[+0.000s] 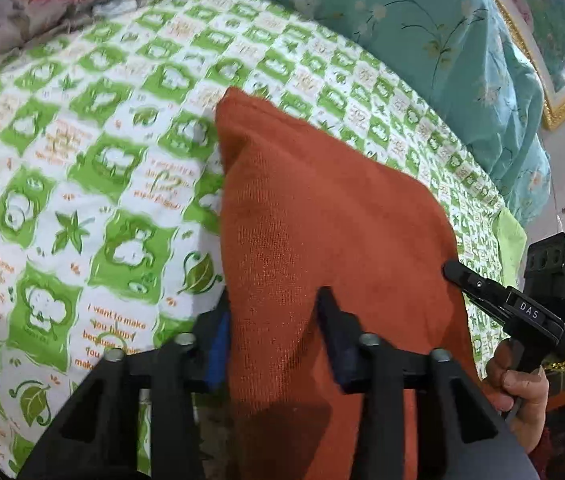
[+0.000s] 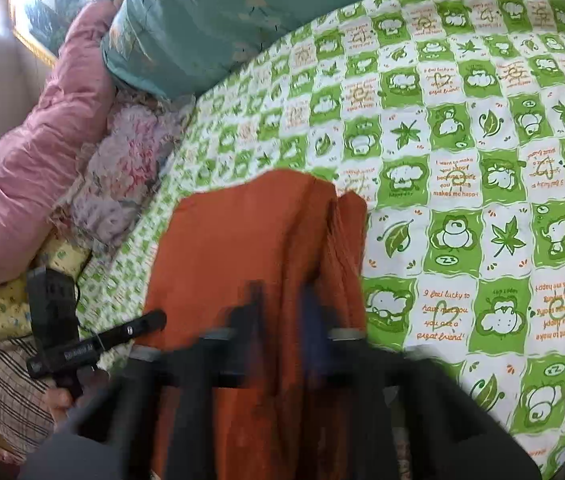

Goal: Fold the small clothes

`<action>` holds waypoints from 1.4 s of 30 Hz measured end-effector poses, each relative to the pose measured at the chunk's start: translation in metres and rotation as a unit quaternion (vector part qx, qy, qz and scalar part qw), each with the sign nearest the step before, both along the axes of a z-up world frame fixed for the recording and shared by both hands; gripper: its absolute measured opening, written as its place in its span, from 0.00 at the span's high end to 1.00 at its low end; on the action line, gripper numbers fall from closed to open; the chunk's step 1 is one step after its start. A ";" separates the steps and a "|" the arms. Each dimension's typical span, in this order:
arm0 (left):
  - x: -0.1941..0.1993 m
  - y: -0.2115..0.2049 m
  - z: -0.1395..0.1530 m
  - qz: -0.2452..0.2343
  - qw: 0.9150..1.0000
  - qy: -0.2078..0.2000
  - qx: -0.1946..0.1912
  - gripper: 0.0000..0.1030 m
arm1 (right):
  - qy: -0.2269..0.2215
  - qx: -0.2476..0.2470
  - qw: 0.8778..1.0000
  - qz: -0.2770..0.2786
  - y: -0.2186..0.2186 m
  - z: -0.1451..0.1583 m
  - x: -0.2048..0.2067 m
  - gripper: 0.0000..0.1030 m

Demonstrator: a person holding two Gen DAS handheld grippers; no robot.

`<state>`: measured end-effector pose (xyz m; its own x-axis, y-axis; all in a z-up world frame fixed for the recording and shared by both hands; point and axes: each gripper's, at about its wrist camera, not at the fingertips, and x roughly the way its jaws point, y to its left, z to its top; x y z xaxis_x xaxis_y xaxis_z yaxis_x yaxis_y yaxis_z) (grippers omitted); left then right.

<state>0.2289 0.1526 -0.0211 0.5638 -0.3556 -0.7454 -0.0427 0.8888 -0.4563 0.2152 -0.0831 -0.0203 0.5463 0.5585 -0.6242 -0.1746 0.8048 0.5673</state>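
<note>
Left wrist view: rust-orange cloth (image 1: pixel 322 240) held up over the bed (image 1: pixel 82 160) by both grippers, mid-fold.
Left gripper (image 1: pixel 274 340) jaws clamped on one near corner; right gripper (image 2: pixel 282 312), blurred, jaws look clamped on the other. Cloth lifted at the near edge, far end trailing onto the bed; long axis runs away from the cameras, far corner pointing toward the teal quilt (image 1: pixel 422 32). Next move likely needs both hands carrying the near edge forward evenly to meet the far edge.

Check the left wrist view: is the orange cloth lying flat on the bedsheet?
No: the orange cloth is lifted off the green patterned bedsheet, held between the fingers of the left claw.
</note>
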 end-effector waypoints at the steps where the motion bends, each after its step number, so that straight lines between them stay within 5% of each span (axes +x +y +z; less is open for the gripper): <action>1: -0.002 -0.004 0.004 -0.004 1.000 -0.008 0.011 0.69 | -0.011 -0.002 1.000 0.000 -0.001 0.004 -0.002 0.90; 4: -0.008 -0.016 0.016 -0.011 0.999 -0.028 0.043 0.70 | -0.050 0.003 0.999 -0.013 -0.012 0.023 -0.008 0.90; 10: 0.000 -0.014 -0.002 -0.001 0.999 -0.014 0.053 0.61 | 0.011 -0.041 0.999 -0.013 -0.009 -0.022 0.008 0.90; 16: -0.026 -0.011 0.009 0.008 0.997 -0.014 0.077 0.57 | 0.001 -0.053 0.998 -0.031 -0.012 -0.014 0.000 0.89; 18: -0.046 -0.013 0.016 0.010 0.995 -0.024 0.093 0.57 | -0.001 -0.059 0.997 -0.044 -0.018 -0.004 -0.011 0.81; 22: -0.092 -0.016 0.022 -0.005 0.995 -0.040 0.093 0.57 | -0.018 -0.051 0.997 -0.048 -0.029 0.014 -0.050 0.81; 31: -0.183 -0.026 0.009 -0.038 0.994 -0.054 0.084 0.45 | -0.027 -0.025 0.998 -0.046 -0.036 0.005 -0.146 0.62; 42: -0.183 -0.052 -0.009 -0.055 0.984 -0.076 0.152 0.45 | -0.032 -0.022 0.999 -0.027 -0.021 -0.009 -0.165 0.60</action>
<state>0.0457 0.1002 -0.0300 0.6478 -0.1945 -0.7366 0.1101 0.9806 -0.1620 0.0501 -0.1037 -0.0295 0.6151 0.5002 -0.6095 -0.1649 0.8375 0.5209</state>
